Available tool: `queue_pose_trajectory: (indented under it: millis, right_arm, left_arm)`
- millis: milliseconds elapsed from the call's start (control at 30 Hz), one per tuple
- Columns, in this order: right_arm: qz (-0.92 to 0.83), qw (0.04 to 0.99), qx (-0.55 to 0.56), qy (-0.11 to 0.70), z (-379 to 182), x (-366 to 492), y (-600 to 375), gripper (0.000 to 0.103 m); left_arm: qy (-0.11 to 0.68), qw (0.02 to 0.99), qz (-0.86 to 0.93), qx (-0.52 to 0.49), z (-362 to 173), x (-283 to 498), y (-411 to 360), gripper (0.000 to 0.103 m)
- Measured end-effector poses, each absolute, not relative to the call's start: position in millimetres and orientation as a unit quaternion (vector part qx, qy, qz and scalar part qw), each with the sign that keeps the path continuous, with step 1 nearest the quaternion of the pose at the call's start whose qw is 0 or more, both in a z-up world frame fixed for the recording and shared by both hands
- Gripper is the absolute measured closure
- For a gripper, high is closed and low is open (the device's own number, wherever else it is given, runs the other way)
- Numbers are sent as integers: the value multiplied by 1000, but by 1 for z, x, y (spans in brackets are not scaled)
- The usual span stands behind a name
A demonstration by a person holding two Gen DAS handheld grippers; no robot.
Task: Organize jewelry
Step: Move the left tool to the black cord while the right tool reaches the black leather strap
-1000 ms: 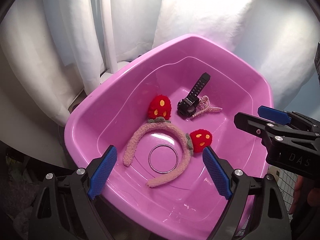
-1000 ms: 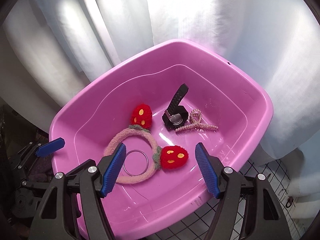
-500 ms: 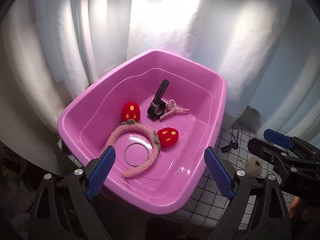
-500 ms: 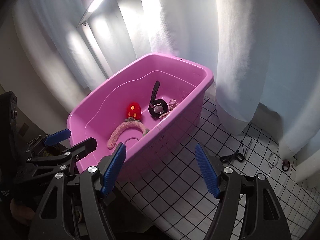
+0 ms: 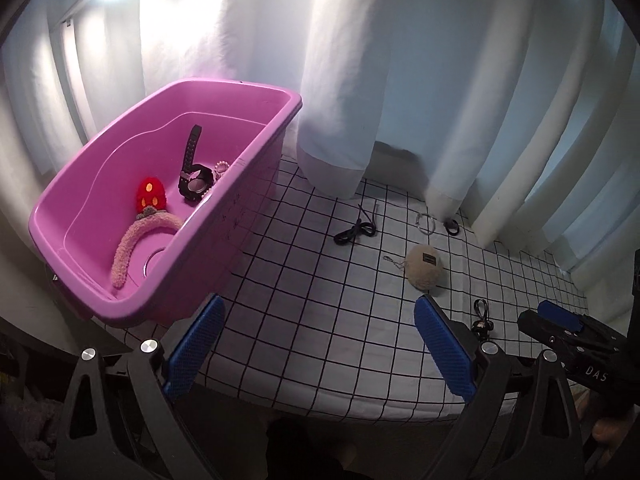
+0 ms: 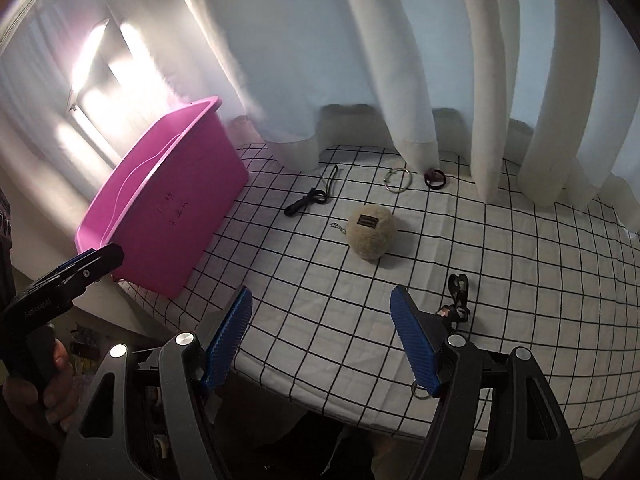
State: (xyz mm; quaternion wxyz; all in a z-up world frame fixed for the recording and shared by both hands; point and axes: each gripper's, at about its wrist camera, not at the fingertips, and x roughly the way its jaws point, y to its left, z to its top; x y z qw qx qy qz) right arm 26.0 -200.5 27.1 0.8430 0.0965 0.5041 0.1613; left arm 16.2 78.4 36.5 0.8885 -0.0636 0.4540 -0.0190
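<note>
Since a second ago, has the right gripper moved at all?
Yes. The right gripper has pulled back and swung right: the pink tub, earlier filling its view, now sits far left, with the checked cloth ahead.

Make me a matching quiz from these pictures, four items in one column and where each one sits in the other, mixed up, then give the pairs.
1. black watch
2. fuzzy beige ball
3. metal ring
4. black cord

A. on the checked cloth, middle
B. inside the pink tub
C. on the cloth by the curtain hem, beside a dark hair tie
D. on the cloth between tub and ball

Pairs: 1-B, 2-A, 3-C, 4-D
</note>
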Motion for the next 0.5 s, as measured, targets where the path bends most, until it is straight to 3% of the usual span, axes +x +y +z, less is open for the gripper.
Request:
queue_pose_trajectory:
  millis: [500]
  right_arm:
    - [52, 842, 179, 506, -31, -25, -282, 34]
  left_arm:
    - [471, 880, -61, -11, -14, 45, 21, 8]
